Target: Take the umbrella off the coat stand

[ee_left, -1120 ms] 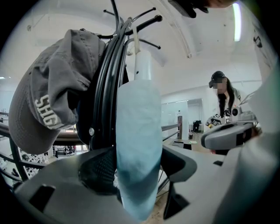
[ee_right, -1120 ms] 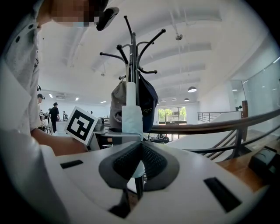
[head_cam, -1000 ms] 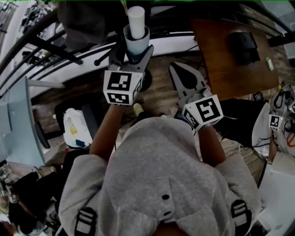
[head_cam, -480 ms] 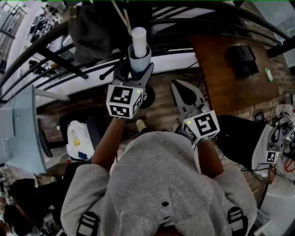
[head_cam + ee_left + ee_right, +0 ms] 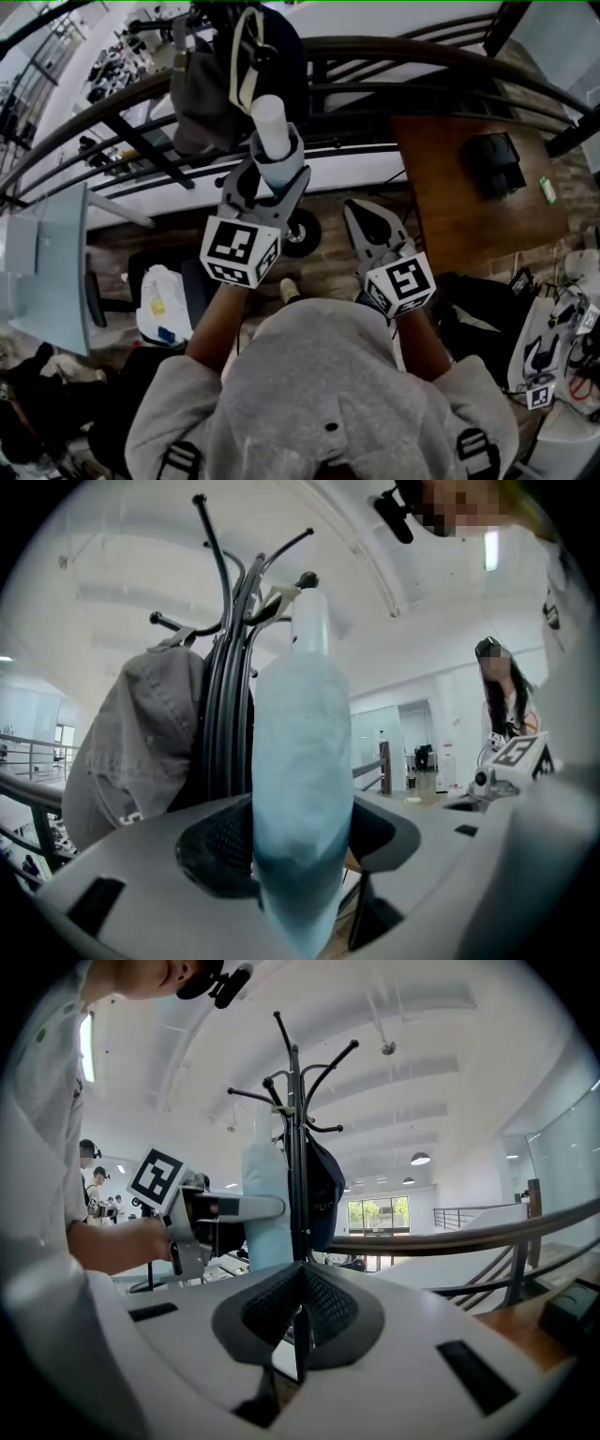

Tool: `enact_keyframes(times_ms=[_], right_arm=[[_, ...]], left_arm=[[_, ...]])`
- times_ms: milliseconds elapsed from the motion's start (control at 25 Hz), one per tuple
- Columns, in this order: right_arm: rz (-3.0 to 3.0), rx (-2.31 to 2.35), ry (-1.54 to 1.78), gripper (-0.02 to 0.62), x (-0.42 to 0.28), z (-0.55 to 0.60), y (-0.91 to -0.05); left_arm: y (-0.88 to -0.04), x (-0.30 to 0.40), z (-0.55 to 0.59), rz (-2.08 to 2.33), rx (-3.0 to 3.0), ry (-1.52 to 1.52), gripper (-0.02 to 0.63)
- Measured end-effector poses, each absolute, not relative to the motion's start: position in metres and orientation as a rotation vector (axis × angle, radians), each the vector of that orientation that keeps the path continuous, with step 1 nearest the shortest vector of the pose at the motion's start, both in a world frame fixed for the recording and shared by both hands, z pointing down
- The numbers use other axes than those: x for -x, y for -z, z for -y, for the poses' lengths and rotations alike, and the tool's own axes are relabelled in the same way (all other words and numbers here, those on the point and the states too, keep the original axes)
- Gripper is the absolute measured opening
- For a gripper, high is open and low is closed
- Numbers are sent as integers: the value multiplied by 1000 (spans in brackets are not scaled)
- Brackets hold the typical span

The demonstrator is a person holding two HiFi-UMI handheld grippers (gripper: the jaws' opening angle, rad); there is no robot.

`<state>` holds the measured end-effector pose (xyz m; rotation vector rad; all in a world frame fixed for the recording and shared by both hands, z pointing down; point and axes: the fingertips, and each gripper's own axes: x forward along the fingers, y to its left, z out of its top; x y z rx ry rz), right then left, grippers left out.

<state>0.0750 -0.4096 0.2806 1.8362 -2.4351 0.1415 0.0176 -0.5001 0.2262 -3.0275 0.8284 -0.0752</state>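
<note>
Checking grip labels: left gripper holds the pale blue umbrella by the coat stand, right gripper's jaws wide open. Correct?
No: the right gripper is shut, as the right gripper view shows. The left gripper, whose jaws have just been closing, does hold the umbrella by the coat stand.

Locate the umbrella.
Head view, upper middle: the umbrella stands upright in the left gripper, whose jaws have just closed further on it, close beside the coat stand.

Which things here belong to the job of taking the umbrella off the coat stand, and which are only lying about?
Belong to the job:
umbrella, clamped in the left gripper
coat stand
right gripper, shut and empty

Only lying about:
grey garment hanging on the stand
wooden table
black box on it
railing
</note>
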Motion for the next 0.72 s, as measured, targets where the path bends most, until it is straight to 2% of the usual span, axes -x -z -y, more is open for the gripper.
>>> enact_keyframes(times_ms=[400,720], right_arm=[[2469,-1817,-126,11,-81,387,-274],[2480,-1848,-124,11,-85,365,-270]], left_arm=[[-168,-25,457,-744,2961,-36,276],[-156,-35,426,-682,2951,-52,276]])
